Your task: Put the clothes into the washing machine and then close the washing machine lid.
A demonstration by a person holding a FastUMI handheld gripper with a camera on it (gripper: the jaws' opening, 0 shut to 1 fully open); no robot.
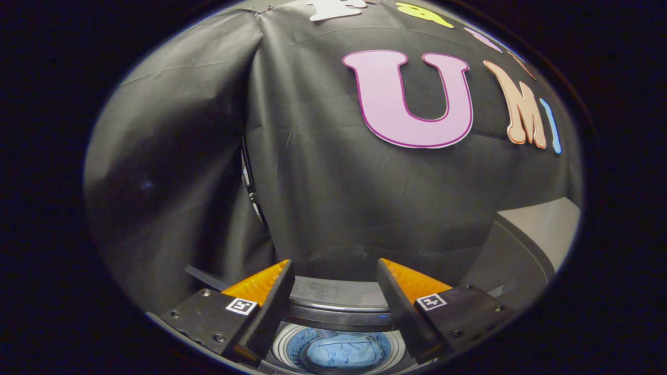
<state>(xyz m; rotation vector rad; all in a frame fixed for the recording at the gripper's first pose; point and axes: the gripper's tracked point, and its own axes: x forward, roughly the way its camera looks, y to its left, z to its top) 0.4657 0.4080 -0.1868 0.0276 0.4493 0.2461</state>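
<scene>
Blue crumpled cloth, the clothes (341, 351), lies bunched at the bottom of the round drum, seen below and between the two fingers. It is a soft heap with no clear long axis; its folds run roughly across from one finger toward the other. Pale ribbed rings of the drum wall (284, 341) circle the heap closely on every side.

Over this opening hangs the gripper (333, 276), its fingers spread wide apart with nothing between them and touching nothing; the jaws stand open. The fingers point forward and slightly upward, across the mouth of the machine and toward the booth wall, so the drum sits under their roots, not at their tips. Each finger carries a small square black-and-white marker (242, 305) on its dark mounting block.

Just ahead, between the fingers, runs the dark curved rim of the top-loading washing machine (333, 312), with a grey flat panel behind it. Beyond the right finger, a grey slab with a pale face rises at a tilt; it looks like the raised washing machine lid (536, 234), standing open. Behind everything hangs the creased black cloth wall (182, 182).
</scene>
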